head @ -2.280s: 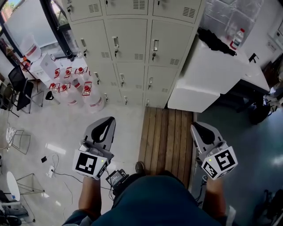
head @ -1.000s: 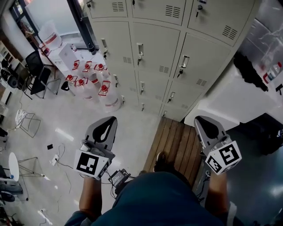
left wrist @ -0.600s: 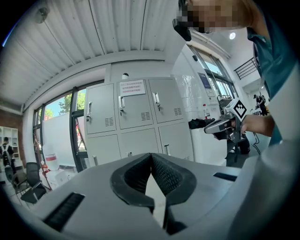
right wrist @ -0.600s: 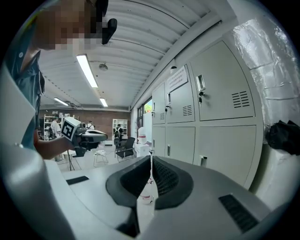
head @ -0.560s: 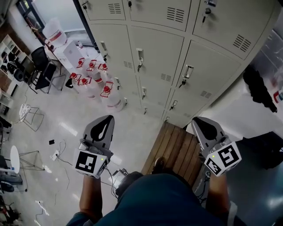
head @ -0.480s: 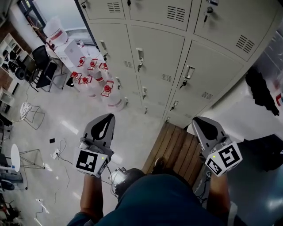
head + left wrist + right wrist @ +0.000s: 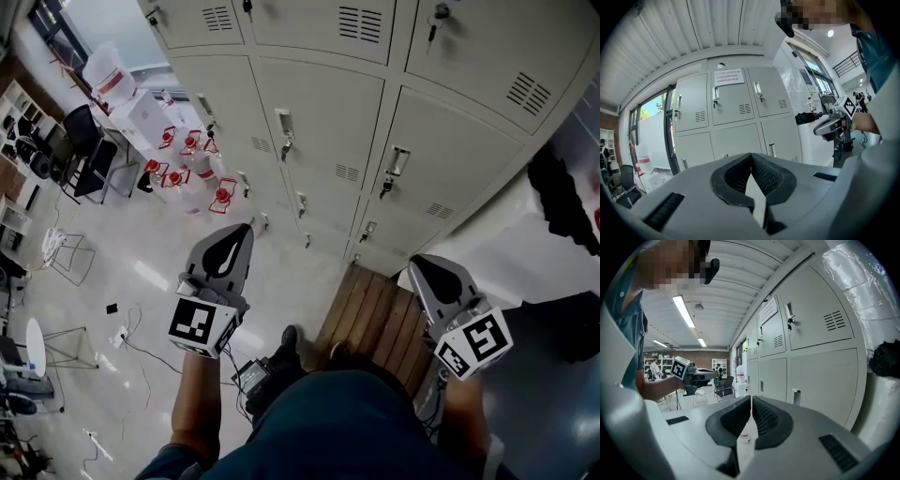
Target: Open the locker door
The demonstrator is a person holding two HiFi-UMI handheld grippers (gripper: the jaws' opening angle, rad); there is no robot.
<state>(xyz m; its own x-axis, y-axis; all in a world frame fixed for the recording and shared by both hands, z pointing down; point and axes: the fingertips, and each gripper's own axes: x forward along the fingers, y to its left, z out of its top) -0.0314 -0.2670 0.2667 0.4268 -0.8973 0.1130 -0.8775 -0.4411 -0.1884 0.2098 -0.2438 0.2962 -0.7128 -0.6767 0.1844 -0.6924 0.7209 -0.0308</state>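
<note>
Left tool (image 7: 239,234): jaws together, nothing between them; held roughly level, facing the locker bank (image 7: 328,56) almost head-on in the left gripper view
Right tool (image 7: 419,265): jaws also pressed together and empty; in the right gripper view the lockers run off to the right of its jaw line
Locker door (image 7: 455,141): closed; ahead of and above the right tool in the head view, well apart from both tools
Latch handle (image 7: 397,161): at the door's left edge, long axis upright
Nearer hand: the right, by judgement; which door is meant cannot be told
Floor ahead: wooden pallet (image 7: 366,309), between the right tool and the lockers' foot
Coming move: likely forward, jaws parted first, closing across the upright handle
</note>
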